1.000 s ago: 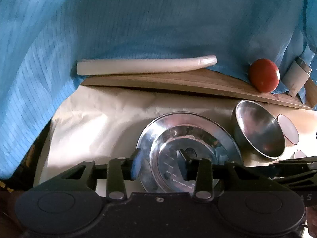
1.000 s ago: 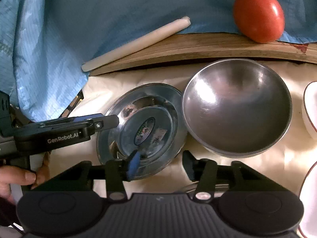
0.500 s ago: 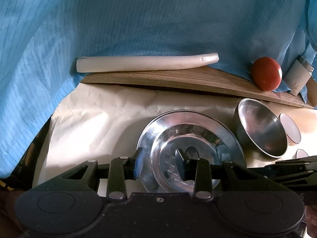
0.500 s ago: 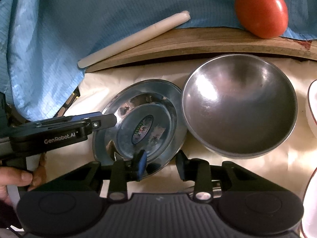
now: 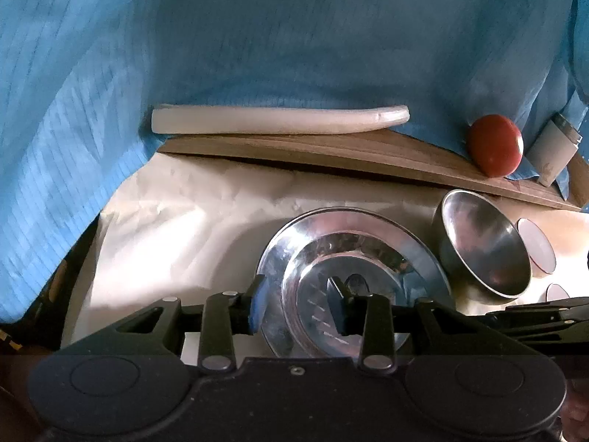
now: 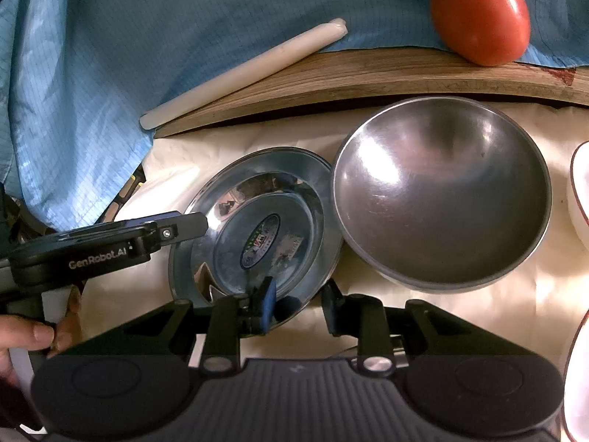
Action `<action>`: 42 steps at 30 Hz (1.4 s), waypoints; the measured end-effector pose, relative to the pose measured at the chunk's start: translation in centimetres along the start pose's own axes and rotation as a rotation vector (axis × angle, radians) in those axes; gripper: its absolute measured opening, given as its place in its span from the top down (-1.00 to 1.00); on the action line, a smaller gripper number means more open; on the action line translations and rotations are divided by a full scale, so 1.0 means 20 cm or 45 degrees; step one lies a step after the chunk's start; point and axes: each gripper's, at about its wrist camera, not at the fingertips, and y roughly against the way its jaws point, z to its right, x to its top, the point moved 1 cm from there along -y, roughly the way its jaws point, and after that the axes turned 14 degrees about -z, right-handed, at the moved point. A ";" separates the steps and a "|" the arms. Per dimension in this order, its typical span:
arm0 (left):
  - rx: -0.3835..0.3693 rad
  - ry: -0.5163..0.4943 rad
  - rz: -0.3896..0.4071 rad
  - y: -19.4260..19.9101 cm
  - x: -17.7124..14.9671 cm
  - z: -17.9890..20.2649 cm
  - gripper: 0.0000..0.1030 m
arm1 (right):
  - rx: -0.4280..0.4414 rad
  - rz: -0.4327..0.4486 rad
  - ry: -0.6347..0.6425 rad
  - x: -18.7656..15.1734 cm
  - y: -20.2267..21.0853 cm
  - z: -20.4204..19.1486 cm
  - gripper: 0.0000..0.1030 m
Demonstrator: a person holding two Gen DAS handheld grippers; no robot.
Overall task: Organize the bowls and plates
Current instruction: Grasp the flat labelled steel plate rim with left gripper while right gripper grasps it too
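I had both grippers at the steel plate [image 6: 254, 235], which lay flat on the cream paper [image 5: 176, 228] touching the steel bowl [image 6: 441, 195] on its right. My left gripper [image 5: 298, 305] straddled the plate's near-left rim, jaws apart and not yet gripping; my right gripper [image 6: 298, 302] stood spread over the near edge. To lift it cleanly I judged I should close square on the rim — thin and slippery. The bowl crowded that side; a tomato [image 6: 480, 14], a white stick [image 5: 279, 119] and white dishes [image 5: 535, 245] sat nearby.
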 end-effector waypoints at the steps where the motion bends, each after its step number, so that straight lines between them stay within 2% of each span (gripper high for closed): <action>1: 0.014 -0.004 0.007 0.01 0.00 0.00 0.15 | 0.000 0.000 -0.001 0.00 0.00 0.00 0.42; 2: 0.038 -0.008 0.015 0.01 0.00 0.01 0.06 | 0.000 0.000 -0.002 0.00 0.00 0.00 0.41; 3: 0.053 -0.012 0.023 0.02 0.00 0.01 0.05 | 0.000 0.000 -0.003 0.00 0.00 0.00 0.42; 12: 0.040 0.028 -0.042 -0.03 0.00 -0.04 0.09 | -0.001 0.000 -0.003 0.00 0.00 0.00 0.42; 14: 0.031 0.038 -0.059 -0.04 0.00 -0.04 0.23 | 0.000 0.001 -0.003 0.01 0.00 0.00 0.42; 18: 0.027 0.052 -0.071 -0.05 -0.02 -0.05 0.35 | -0.002 0.008 0.001 0.01 0.00 0.01 0.44; 22: 0.050 0.066 -0.067 -0.05 -0.03 -0.06 0.57 | -0.009 0.024 0.008 0.01 0.01 0.00 0.47; 42: 0.082 0.096 0.002 0.07 -0.11 -0.05 0.57 | -0.029 0.105 0.133 -0.07 0.09 -0.04 0.51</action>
